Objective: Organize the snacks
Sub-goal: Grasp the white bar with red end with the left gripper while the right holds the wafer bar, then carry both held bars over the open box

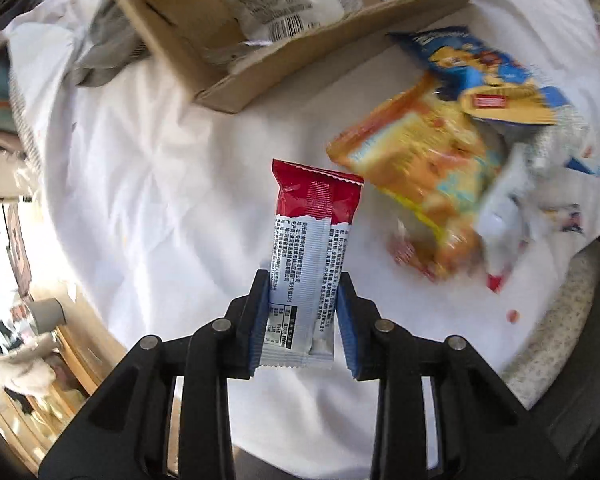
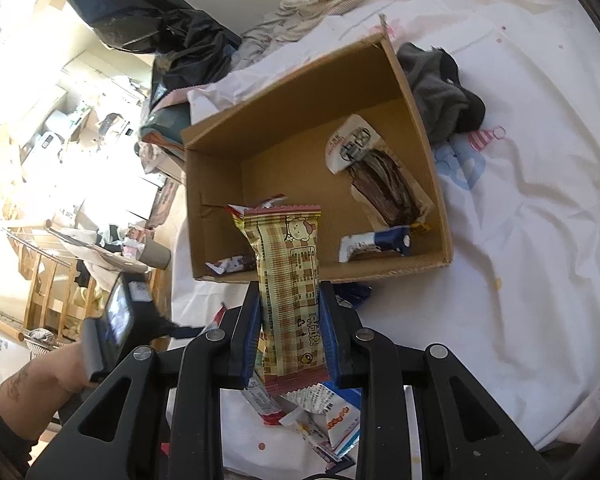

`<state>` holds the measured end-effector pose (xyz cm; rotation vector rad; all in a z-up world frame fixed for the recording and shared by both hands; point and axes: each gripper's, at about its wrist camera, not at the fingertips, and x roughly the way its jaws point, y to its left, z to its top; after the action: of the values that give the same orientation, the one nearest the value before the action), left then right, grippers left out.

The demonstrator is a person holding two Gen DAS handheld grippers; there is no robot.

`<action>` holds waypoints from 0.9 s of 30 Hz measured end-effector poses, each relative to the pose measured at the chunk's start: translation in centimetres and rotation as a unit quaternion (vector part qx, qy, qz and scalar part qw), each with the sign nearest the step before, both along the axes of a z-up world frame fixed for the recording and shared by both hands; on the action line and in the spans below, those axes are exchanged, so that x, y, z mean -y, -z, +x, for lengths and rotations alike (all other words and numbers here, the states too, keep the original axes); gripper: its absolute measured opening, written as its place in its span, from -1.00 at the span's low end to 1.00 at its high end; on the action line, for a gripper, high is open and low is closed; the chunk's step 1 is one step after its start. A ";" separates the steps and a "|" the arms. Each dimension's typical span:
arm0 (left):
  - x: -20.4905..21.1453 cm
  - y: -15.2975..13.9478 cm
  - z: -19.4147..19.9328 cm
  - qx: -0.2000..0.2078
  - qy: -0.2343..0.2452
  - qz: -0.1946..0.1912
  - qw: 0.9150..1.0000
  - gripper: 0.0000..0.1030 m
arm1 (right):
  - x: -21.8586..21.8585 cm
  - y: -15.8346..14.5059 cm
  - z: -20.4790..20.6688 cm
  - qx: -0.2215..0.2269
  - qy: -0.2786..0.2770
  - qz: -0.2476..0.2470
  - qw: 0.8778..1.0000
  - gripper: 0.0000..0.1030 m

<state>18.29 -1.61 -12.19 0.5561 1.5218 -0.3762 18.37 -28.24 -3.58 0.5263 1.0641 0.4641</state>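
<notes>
My left gripper (image 1: 305, 296) is shut on a red and silver snack bar (image 1: 310, 240), held above the white sheet. My right gripper (image 2: 289, 308) is shut on a tan plaid snack bar with a cartoon dog (image 2: 290, 280), held just in front of the open cardboard box (image 2: 424, 128). The box also shows at the top of the left wrist view (image 1: 260, 68). Inside it lie a dark jerky packet (image 2: 380, 176), a blue and white wrapper (image 2: 376, 246) and a small packet (image 2: 232, 264) at its near left corner.
A pile of loose snacks lies on the sheet: an orange bag (image 1: 416, 168) and a blue bag (image 1: 484, 76). More packets (image 2: 324, 412) lie under my right gripper. Grey clothing (image 2: 440, 88) sits beside the box. The person's left arm and gripper body (image 2: 112, 320) are at the left. The bed edge and cluttered furniture are on the left.
</notes>
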 end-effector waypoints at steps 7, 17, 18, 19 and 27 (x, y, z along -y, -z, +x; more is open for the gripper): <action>-0.4 -7.7 -2.6 0.084 -0.059 -0.060 0.993 -0.46 | -0.2 -0.7 -0.6 0.015 -0.001 0.013 1.000 -0.44; -2.4 -13.6 -0.3 0.228 -0.201 -0.162 0.939 -0.46 | 0.4 -2.1 -0.5 0.043 0.005 0.037 0.998 -0.44; -2.6 -13.6 0.3 0.233 -0.207 -0.166 0.936 -0.46 | 0.4 -2.3 -0.4 0.046 0.005 0.032 0.998 -0.44; -2.5 -13.6 0.7 0.241 -0.210 -0.169 0.932 -0.46 | 0.4 -2.5 -0.1 0.051 0.007 0.027 0.998 -0.44; -1.8 -12.7 3.1 0.259 -0.226 -0.176 0.922 -0.46 | 0.9 -2.4 2.6 0.053 0.021 0.014 0.998 -0.44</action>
<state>21.41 0.15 0.47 -0.0001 0.9917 -0.1180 20.93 -29.11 -1.18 0.5414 0.9443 0.4650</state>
